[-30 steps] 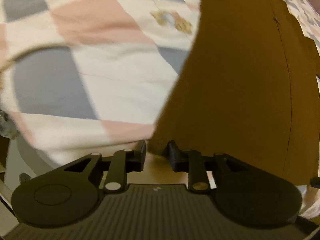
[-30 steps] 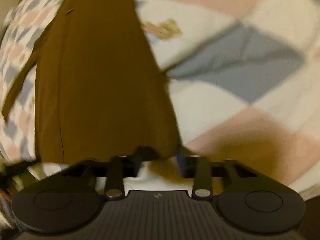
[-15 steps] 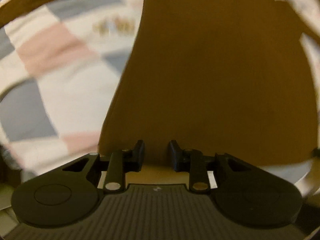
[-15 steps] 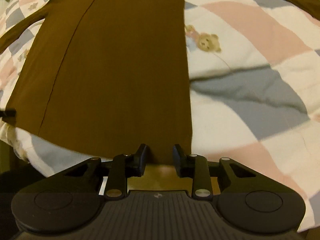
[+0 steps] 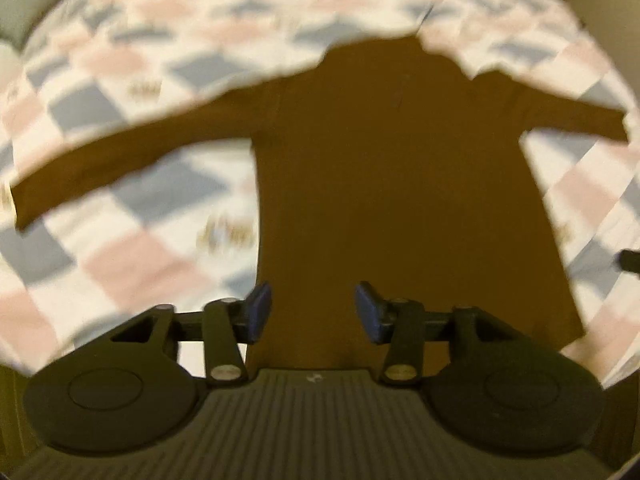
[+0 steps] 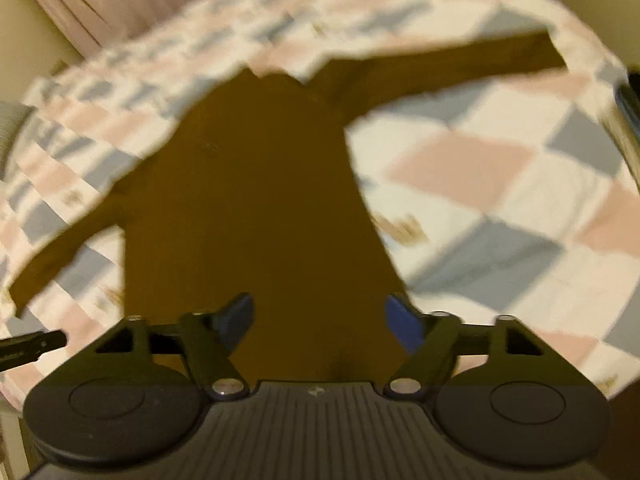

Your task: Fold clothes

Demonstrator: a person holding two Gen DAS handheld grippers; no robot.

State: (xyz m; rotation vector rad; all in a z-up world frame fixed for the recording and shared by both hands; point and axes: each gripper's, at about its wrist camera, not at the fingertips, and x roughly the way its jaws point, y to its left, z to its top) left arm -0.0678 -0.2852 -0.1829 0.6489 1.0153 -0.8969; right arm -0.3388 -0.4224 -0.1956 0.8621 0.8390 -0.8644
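Note:
A brown long-sleeved shirt [image 5: 380, 160] lies flat on the bed with both sleeves spread out sideways and its hem toward me. My left gripper [image 5: 313, 312] hovers open above the hem's left part, nothing between its blue-padded fingers. In the right wrist view the same shirt [image 6: 256, 208] fills the middle, and my right gripper [image 6: 320, 320] stands open over the hem near its right edge, holding nothing. Both views are blurred by motion.
A quilt [image 5: 132, 248] checked in pink, grey and white with small bear prints covers the bed. A pink curtain [image 6: 80, 0] hangs at the far left. The other gripper's tip [image 6: 32, 346] shows at the left edge, and another tip [image 5: 630, 260] at the right.
Both grippers let go of the shirt's hem, opened and pulled back and up. The whole shirt now lies spread on the quilt.

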